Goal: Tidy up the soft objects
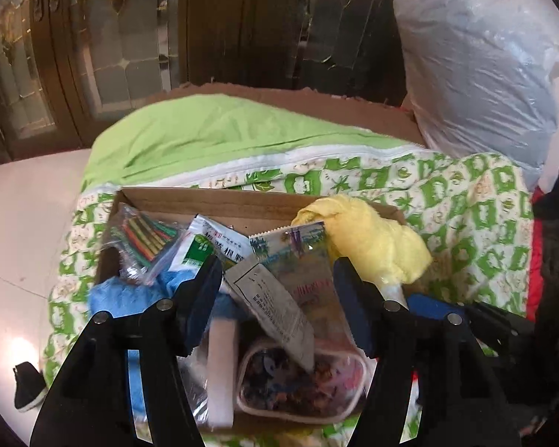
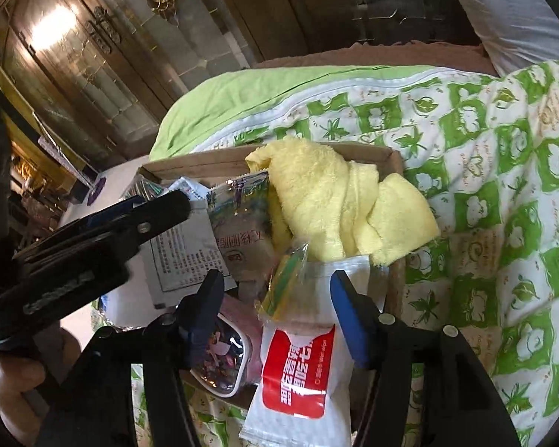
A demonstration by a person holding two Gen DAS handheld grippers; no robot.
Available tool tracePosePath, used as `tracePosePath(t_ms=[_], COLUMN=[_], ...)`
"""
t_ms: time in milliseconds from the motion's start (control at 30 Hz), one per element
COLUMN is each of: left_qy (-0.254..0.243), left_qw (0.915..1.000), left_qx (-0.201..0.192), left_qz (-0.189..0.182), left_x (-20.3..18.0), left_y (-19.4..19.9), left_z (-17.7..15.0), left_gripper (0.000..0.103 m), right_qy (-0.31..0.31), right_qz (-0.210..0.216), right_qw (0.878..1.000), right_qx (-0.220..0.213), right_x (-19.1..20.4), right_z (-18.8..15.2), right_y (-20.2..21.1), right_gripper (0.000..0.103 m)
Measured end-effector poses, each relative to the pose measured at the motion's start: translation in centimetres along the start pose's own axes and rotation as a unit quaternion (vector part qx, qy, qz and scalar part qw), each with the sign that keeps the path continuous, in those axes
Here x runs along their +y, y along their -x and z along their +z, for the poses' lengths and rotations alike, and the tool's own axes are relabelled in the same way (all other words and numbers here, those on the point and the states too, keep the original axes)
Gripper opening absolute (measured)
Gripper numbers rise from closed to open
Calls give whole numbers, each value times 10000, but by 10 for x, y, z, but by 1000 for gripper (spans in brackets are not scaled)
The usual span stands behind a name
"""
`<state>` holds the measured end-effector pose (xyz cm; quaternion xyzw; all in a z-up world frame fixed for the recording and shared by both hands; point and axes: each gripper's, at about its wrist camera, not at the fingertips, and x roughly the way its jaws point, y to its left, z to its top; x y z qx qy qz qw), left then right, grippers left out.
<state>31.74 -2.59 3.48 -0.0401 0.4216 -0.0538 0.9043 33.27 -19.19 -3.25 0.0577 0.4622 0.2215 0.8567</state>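
Cardboard box [image 1: 220,201] on green-patterned quilt [image 1: 466,201], centre frame. Yellow towel [image 1: 376,238] draped over its upper-right corner. Left claw [image 1: 275,294] open above printed sachets [image 1: 279,298], gripping nothing. Right claw [image 2: 275,309] open around red-white packet [image 2: 298,368], pads apart from it.

Open hand-held gripper [image 1: 277,283] over cardboard box [image 1: 220,201] holding yellow towel [image 1: 372,238]

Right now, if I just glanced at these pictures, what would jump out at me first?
Probably the yellow towel, bunched at the far right corner of a cardboard box crammed with packets. The box sits on a green-and-white patterned quilt. Up close, a white packet with a red label lies between the right gripper's open fingers.
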Motion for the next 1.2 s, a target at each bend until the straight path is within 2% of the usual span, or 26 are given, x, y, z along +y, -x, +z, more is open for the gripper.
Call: tracePosePath(t_ms=[100,233,300,333,433,500,633,833,933,1000,1200], left_qy=[-90,-224,-249,-255,-238,-197,-170,-230,-237,-245,-198], left_qw=[9999,9994,9986,9976,9925,9908,9903,9806,9777,9768,9810], left_qx=[-76,-117,-168,-237,-643,-755,-854,-1184,-1267,-1294,-1255], left_qz=[41,246,444,592,1011,1108,1079,1546,1660,1687,1466], left_x=[-4,-7,-7,-6,-4,-2,-5,-15,-19,-21,-21], left_y=[25,57,68,76,102,112,130,155,165,169,180], left_z=[-20,-64,-84,-94,-125,-138,-151,-159,-163,-165,-174], left_gripper=[82,82,82,82,82,82,82,82,82,82,82], right_qy=[-173,-255,-193,-155,20,104,140,98,125,169,302], right_qz=[-80,-111,-126,-155,-292,-387,-588,-753,-759,-766,-792], right_qw=[9998,9995,9997,9997,9995,9992,9981,9965,9963,9960,9955], right_qx=[33,119,121,112,92,38,-144,-357,-380,-425,-430], right_x=[-6,-4,2,4,14,19,22,26,29,33,43], right_z=[-10,-27,-41,-45,-65,-79,-103,-124,-129,-132,-143], right_y=[13,27,36,38,47,54,69,87,92,98,109], right_gripper=[61,67,80,82,82,82,82,82,82,82,82])
